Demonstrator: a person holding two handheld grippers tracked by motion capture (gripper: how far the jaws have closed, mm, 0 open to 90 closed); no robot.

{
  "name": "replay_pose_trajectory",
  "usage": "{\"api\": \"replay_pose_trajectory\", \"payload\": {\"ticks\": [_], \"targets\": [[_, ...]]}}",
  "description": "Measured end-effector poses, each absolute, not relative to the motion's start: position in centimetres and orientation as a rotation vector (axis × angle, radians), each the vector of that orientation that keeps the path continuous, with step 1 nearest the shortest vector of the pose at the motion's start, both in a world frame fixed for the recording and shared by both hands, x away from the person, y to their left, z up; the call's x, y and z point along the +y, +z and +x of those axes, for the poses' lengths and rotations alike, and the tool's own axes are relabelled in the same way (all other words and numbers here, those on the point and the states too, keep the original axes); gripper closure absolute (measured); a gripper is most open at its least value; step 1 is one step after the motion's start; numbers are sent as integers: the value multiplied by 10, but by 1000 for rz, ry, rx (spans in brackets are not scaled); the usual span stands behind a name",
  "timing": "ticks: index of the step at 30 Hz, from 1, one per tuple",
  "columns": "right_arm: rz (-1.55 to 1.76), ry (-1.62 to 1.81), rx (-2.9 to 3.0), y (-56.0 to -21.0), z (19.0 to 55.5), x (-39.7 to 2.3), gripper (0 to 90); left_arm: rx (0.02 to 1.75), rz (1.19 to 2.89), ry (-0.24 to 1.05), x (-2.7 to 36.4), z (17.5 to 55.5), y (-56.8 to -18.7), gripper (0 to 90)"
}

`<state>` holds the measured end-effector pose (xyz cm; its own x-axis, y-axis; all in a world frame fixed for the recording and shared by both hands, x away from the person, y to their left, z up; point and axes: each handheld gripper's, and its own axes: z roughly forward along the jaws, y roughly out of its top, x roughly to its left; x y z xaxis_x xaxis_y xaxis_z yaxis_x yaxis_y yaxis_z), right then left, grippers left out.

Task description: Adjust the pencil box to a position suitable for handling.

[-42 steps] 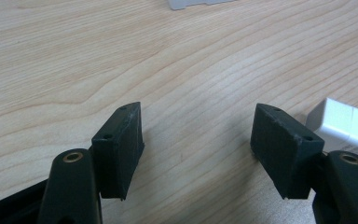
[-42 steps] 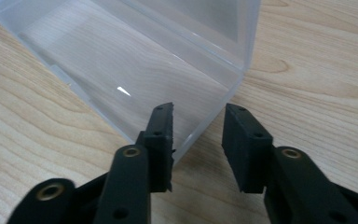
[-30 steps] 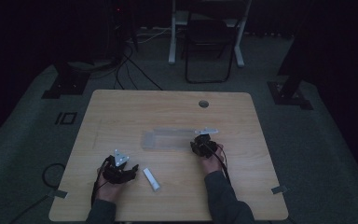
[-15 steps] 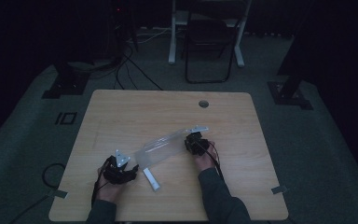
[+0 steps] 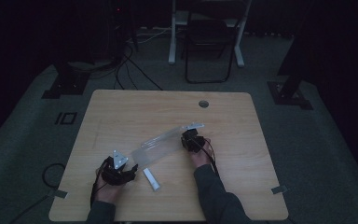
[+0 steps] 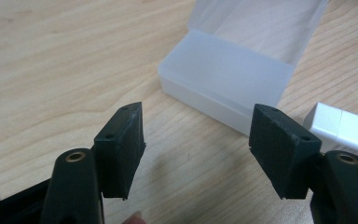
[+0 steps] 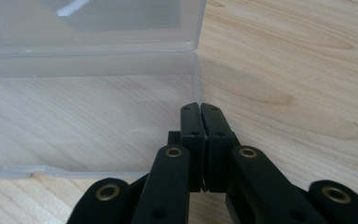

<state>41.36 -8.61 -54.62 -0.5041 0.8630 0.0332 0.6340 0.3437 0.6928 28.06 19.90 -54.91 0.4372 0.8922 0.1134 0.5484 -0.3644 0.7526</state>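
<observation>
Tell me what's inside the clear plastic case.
The clear plastic case stands open, its lid edge pinched by the right gripper. Through the lid, only wood grain of the table shows. The frosted base hides its own interior from the left gripper view.

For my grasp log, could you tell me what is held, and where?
The right hand-held gripper pinches the clear plastic box by its lid's edge; the left hand-held gripper is open, holding nothing.

High view is looking forward and down from above the near edge, taking in the whole table (image 5: 121, 112). Each gripper view is sitting low, looking close along its own jaws. All three are sharing the clear plastic box (image 5: 161, 144) (image 6: 226, 79) (image 7: 88, 93).
</observation>
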Motion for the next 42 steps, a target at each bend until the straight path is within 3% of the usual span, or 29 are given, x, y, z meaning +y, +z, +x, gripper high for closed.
{"api": "replay_pose_trajectory", "payload": {"ticks": [15,22,26,42], "targets": [[1286,946,2293,-545,431,-72,880,1159,2078,660,194,280,-550,364],[1243,974,2251,-537,428,-77,692,1160,2078,664,194,280,-549,388],[1208,991,2235,-532,420,-83,635,1152,2073,662,193,279,-549,392],[1120,930,2225,-528,375,-106,528,1149,2071,656,192,278,-548,391]]}}
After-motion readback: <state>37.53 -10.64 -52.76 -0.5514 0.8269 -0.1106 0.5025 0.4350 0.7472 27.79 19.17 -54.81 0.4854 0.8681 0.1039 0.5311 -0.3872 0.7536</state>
